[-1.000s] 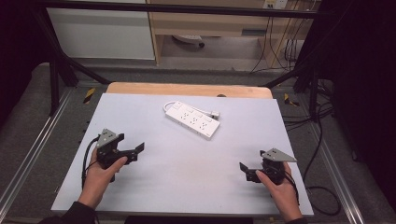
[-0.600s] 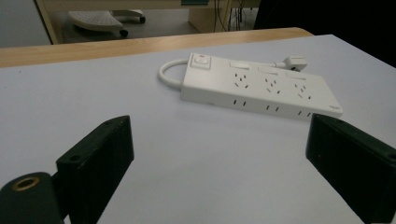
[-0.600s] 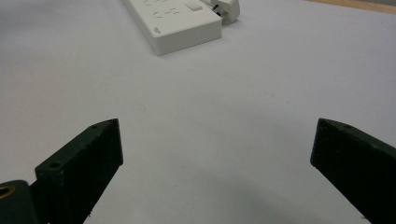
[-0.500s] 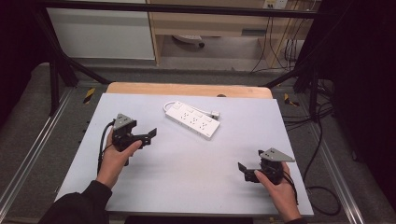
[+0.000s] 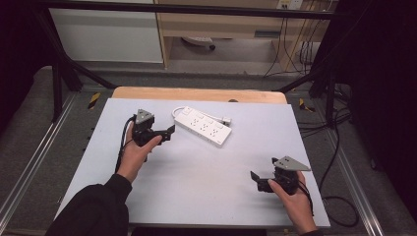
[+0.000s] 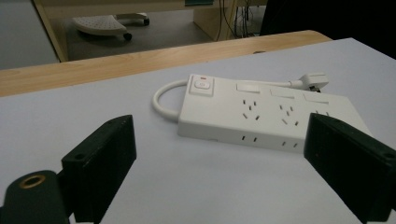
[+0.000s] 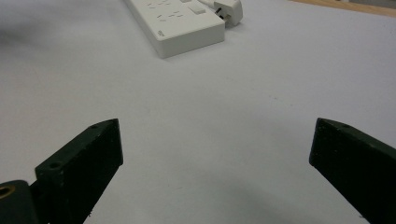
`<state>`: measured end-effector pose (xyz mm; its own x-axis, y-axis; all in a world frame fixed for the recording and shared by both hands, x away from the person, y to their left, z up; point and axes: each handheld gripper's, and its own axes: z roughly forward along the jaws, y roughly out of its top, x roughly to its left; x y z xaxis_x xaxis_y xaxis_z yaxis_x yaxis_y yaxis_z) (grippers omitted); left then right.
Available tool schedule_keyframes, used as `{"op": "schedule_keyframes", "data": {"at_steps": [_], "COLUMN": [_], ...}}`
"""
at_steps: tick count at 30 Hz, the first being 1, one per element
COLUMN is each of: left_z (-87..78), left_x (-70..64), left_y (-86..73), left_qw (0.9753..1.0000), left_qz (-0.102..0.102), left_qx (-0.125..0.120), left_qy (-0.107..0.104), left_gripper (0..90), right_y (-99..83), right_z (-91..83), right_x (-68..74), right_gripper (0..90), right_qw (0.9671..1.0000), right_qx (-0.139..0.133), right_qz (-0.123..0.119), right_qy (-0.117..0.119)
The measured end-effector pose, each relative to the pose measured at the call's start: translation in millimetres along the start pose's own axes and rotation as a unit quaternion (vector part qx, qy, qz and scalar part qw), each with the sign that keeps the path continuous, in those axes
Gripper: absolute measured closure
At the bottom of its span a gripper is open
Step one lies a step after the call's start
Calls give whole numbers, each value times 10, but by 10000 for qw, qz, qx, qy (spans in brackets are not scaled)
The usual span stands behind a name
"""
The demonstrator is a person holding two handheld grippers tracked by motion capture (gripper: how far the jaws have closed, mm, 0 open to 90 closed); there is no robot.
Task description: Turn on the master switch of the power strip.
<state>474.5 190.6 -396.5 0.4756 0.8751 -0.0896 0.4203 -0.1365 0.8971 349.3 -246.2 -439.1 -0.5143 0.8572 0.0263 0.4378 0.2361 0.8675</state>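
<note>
Nearest the person, at the right front of the white worktop [image 5: 196,187], the right tongs [image 5: 260,181] rest in a hand with jaws spread wide and nothing between them. Farther in, the left tongs [image 5: 166,133] also gape wide, pointing at the power strip [image 5: 202,126] just beside them, which lies flat and slanted near the worktop's far middle, its plug [image 6: 314,80] alongside it.

White rectangular plastic power strip [image 5: 202,127] lies flat on the pale grey bench top [image 5: 196,187], socket face up, long axis diagonal across the far-centre area. Square rocker switch [image 6: 201,86] with a small red mark sits at the end where the short white cable [image 6: 163,101] loops out. Cable runs behind the body; its white plug [image 6: 312,80] rests on the bench just beside the far edge. Nothing plugged in.
</note>
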Motion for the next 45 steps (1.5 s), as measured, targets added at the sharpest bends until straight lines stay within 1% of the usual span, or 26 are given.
{"op": "schedule_keyframes", "data": {"at_steps": [2, 6, 8, 11, 13, 14, 17, 18, 20, 23, 24, 25, 26, 28, 30, 33, 35, 37, 38, 41, 45], "left_z": [54, 166, 224, 311, 366, 421, 465, 495, 534, 589, 609, 640, 660, 695, 724, 752, 776, 811, 841, 867, 919], "left_x": [3, 14, 19, 44, 59, 70, 82, 83, 89, 115, 125, 131, 142, 153, 157, 149, 145, 141, 137, 125, 91], "left_y": [25, 81, 112, 155, 184, 218, 248, 261, 277, 309, 315, 316, 319, 322, 338, 361, 369, 372, 378, 391, 409], "left_qw": [10000, 10000, 9999, 9998, 9997, 9996, 9995, 9994, 9994, 9993, 9993, 9991, 9991, 9990, 9990, 9989, 9990, 9989, 9988, 9987, 9986], "left_qz": [0, -33, -12, -26, -42, -65, -58, -106, -80, -126, -85, -109, -112, -118, -140, -92, -52, -41, -35, -31, 76], "left_qx": [-19, 16, 21, 54, 20, 18, 14, -22, 16, 9, 23, -28, 18, 30, -12, -22, 39, 77, 84, 88, 157], "left_qy": [32, 90, 116, 204, 247, 285, 305, 319, 326, 360, 375, 408, 414, 430, 429, 452, 450, 454, 491, 493, 491], "left_gripper": [97, 101, 101, 106, 107, 111, 112, 117, 117, 118, 118, 118, 119, 118, 118, 117, 110, 108, 108, 109, 114], "right_y": [0, 0, 3, 7, 8, 9, 9, 10, 10, 15, 15, 16, 16, 14, 14, 13, 15, 15, 17, 17, 16], "right_z": [0, 0, 2, 2, 1, 0, 1, 7, 7, 3, 3, 0, 0, 3, 2, 2, 3, 6, 5, 3, 1], "right_x": [0, 2, 5, 8, 11, 16, 17, 22, 23, 19, 19, 15, 12, 7, 5, 7, 13, 16, 18, 16, 8], "right_gripper": [32, 32, 31, 32, 32, 33, 33, 33, 33, 35, 35, 35, 35, 35, 35, 38, 42, 42, 43, 44, 45], "right_qw": [10000, 10000, 10000, 10000, 10000, 10000, 10000, 10000, 10000, 10000, 10000, 10000, 10000, 10000, 10000, 10000, 10000, 10000, 10000, 10000, 10000], "right_qx": [1, -8, -1, -9, -3, -4, -5, 0, 4, 2, 2, 5, 3, 0, -8, -2, 3, 10, 3, 5, -4], "right_qz": [3, 15, 2, -19, -20, -15, -37, -29, -27, -22, -22, -18, -7, -15, -20, -32, -9, -8, -6, -10, -24], "right_qy": [0, 2, 7, 14, 19, 29, 26, 32, 33, 56, 56, 61, 63, 46, 34, 22, 43, 60, 60, 65, 61]}}
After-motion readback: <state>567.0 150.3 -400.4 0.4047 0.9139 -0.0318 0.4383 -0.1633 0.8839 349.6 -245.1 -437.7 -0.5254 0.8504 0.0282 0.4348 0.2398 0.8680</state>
